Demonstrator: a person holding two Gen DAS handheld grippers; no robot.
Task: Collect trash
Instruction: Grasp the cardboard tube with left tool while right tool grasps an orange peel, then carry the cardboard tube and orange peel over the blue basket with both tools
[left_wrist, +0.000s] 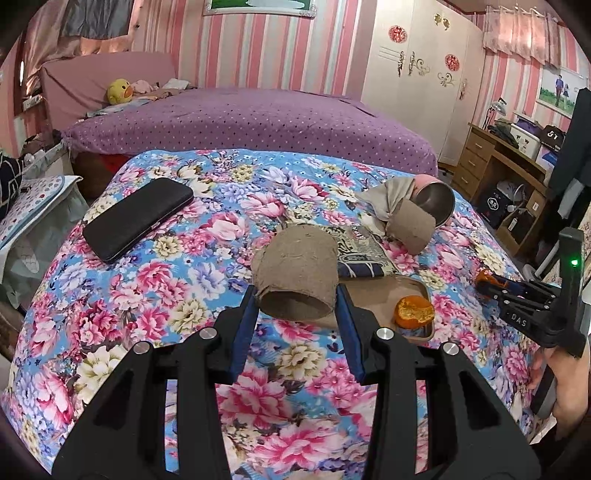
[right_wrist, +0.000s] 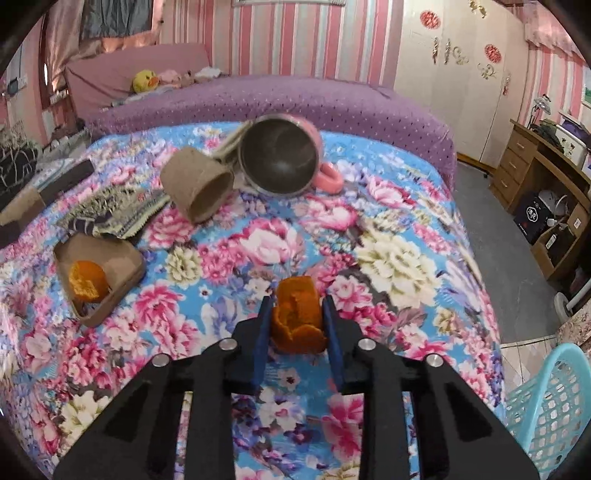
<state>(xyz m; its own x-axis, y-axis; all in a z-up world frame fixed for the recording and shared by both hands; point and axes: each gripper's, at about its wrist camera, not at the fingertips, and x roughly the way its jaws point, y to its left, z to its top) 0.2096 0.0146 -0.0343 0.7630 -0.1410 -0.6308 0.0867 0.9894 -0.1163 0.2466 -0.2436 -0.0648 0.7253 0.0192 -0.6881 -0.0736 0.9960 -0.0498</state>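
My left gripper (left_wrist: 297, 297) is shut on a brown cardboard tube (left_wrist: 297, 273) and holds it above the floral tablecloth (left_wrist: 155, 288). My right gripper (right_wrist: 297, 314) is shut on a piece of orange peel (right_wrist: 297, 314) just above the cloth; it also shows at the right of the left wrist view (left_wrist: 487, 282). A second cardboard tube (right_wrist: 197, 184) lies against a tipped pink metal cup (right_wrist: 280, 155). Another orange peel (right_wrist: 86, 282) lies in a brown tray (right_wrist: 122, 266). A flat printed wrapper (right_wrist: 110, 214) lies beside the tray.
A black phone (left_wrist: 138, 218) lies at the table's left. A grey cloth (left_wrist: 388, 199) sits behind the cup. A light blue plastic basket (right_wrist: 546, 406) stands on the floor at the right. A purple bed (left_wrist: 258, 122) is behind the table, a wooden desk (left_wrist: 491, 162) at right.
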